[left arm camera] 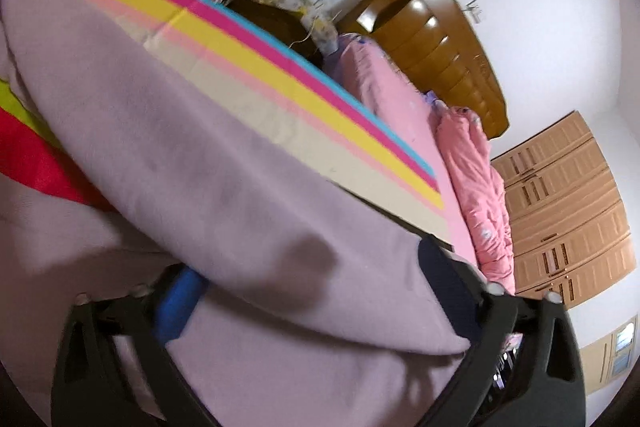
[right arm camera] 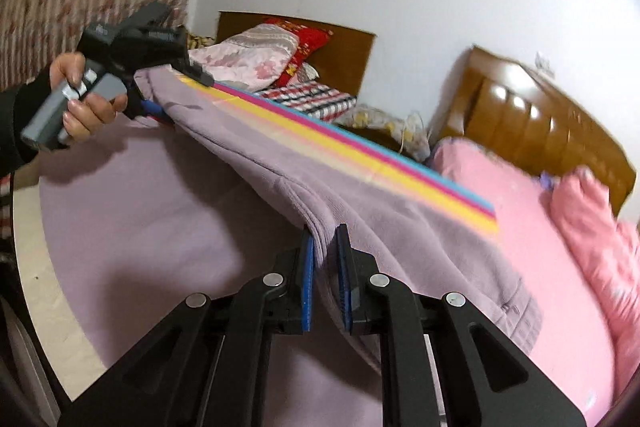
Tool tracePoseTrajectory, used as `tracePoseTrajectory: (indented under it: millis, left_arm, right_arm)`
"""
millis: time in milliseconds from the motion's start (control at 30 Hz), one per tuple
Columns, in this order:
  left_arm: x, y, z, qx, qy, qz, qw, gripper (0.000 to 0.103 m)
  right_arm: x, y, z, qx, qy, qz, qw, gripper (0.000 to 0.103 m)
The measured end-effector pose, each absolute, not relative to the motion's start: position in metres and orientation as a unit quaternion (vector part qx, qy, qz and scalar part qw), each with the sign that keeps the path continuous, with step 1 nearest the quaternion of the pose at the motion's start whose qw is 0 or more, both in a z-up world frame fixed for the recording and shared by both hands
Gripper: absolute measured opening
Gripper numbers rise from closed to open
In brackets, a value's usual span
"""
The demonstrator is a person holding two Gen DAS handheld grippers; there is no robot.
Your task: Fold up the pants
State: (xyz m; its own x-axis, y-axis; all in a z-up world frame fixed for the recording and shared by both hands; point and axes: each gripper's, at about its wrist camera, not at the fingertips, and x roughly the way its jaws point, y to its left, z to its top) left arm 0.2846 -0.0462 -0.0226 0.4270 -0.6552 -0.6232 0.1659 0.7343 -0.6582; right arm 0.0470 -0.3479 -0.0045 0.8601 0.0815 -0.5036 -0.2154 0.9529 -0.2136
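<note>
The lilac pants [right arm camera: 360,211] hang stretched above the bed [right arm camera: 532,227], mid-fold and not yet laid down. The right gripper [right arm camera: 325,267] pinches one end; the left gripper [right arm camera: 160,95] apparently clamps the other, though blur obscures it

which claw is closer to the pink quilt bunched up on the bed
Right. The right claw grips the pants beside the pink quilt; the left claw holds their far end.

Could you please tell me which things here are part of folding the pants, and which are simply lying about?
In the job: lilac pants; left gripper; right gripper; striped mat.

Lying about: pink quilt; checked cloth; floral pillow; wooden headboard; wardrobe.
</note>
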Motion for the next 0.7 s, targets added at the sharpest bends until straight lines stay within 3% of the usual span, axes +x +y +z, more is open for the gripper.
tracePoseTrajectory:
  millis: [33, 67, 133, 167, 200, 267, 433, 500, 700]
  left_arm:
    - [0.29, -0.047, -0.031, -0.26, 0.477, -0.257, 0.799, 0.033]
    - [0.291, -0.044, -0.038, -0.269, 0.483, -0.262, 0.791, 0.018]
    - [0.286, -0.037, -0.04, -0.279, 0.475, -0.258, 0.793, 0.009]
    - [0.283, -0.036, -0.038, -0.273, 0.468, -0.257, 0.8, 0.008]
    - [0.28, -0.037, -0.034, -0.265, 0.461, -0.256, 0.808, 0.008]
    - [0.277, -0.036, -0.026, -0.261, 0.45, -0.255, 0.815, 0.007]
    - [0.282, -0.037, -0.011, -0.266, 0.44, -0.263, 0.816, 0.007]
    - [0.285, -0.038, -0.01, -0.273, 0.443, -0.265, 0.811, 0.007]
    - [0.291, -0.034, 0.001, -0.32, 0.459, -0.272, 0.783, 0.007]
  right_arm:
    - [0.05, -0.348, -0.007, -0.127, 0.255, 0.073, 0.956, 0.013]
    - [0.056, -0.349, -0.008, -0.117, 0.262, 0.074, 0.955, 0.014]
    - [0.055, -0.356, -0.009, -0.097, 0.284, 0.069, 0.952, 0.015]
    - [0.057, -0.357, -0.008, -0.085, 0.291, 0.071, 0.95, 0.025]
    - [0.055, -0.358, -0.008, -0.065, 0.303, 0.07, 0.948, 0.046]
    - [0.038, -0.362, -0.003, -0.021, 0.295, 0.047, 0.954, 0.07]
    - [0.013, -0.382, -0.013, 0.233, 0.288, 0.1, 0.923, 0.069]
    - [0.017, -0.37, -0.035, 0.321, 0.324, 0.14, 0.879, 0.063]
    - [0.064, -0.342, -0.065, 0.395, 0.364, 0.095, 0.839, 0.064]
